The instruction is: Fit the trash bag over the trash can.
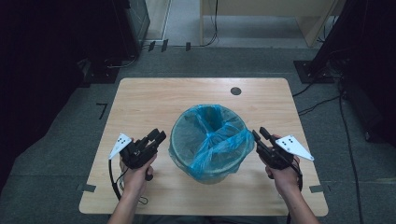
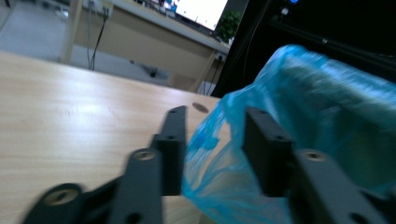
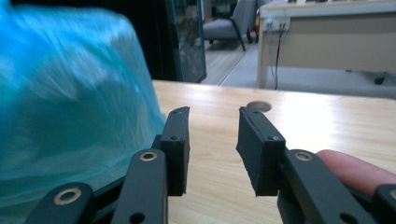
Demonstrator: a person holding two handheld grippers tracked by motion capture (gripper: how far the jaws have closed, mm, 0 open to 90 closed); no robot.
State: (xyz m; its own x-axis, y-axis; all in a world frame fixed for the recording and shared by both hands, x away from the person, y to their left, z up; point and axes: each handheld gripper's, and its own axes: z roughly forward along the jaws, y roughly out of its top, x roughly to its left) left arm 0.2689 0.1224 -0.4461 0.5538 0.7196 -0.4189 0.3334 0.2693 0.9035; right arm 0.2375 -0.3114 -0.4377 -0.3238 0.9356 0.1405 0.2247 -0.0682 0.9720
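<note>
Grey carpet surrounded a pale wooden bench (image 1: pixel 140 107), with a dark round hole (image 1: pixel 236 91) seen near its far edge. At the middle of the bench stood a round bin (image 1: pixel 184 161), lined with a blue plastic bag (image 1: pixel 212 135) whose top was folded over the rim. Loose folds of the bag were gathered across the opening, so the contents could not be made out. A mark resembling a "7" (image 1: pixel 102 110) was seen on the floor to the left of the bench.

The left gripper (image 1: pixel 156 136) was held just beside the bin's left side with its jaws parted; in the left gripper view a fold of the bag lay between them, though no pressing on it could be made out. The right gripper (image 1: pixel 259 134) was held just beside the bin's right side, jaws parted, with bare bench between them and nothing gripped.
</note>
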